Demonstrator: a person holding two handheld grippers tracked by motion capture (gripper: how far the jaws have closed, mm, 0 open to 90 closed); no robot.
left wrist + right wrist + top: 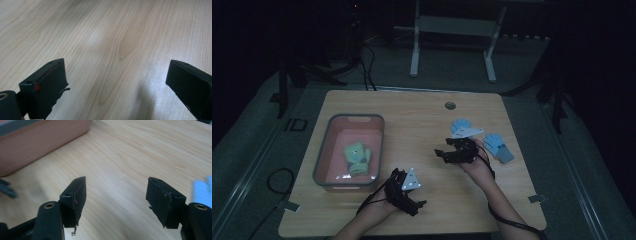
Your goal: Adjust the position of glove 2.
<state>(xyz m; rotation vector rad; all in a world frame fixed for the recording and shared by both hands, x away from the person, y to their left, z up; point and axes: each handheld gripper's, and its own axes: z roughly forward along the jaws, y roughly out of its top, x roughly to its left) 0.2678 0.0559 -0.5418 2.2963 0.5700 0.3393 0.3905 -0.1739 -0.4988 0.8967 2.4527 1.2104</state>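
A yellow-green glove (357,158) lies inside a pink bin (330,131) with a grey rim at the table's left. Two blue gloves rest at the right: one (459,124) beside my right gripper's grey plate, the other (498,146) farther right. My right gripper (441,154) points left toward the bin. In the right gripper view its jaws (117,181) stand open over bare wood, with a blue glove's edge (202,190) at the right. My left gripper (414,193) sits near the bin's front right corner, open (116,66) with only wood between its jaws.
The wooden table (422,120) has a round cable hole (450,105) near its far edge. The bin's pink wall (37,142) shows at the top left of the right gripper view. White desk legs (414,55) stand beyond the table on a dark floor.
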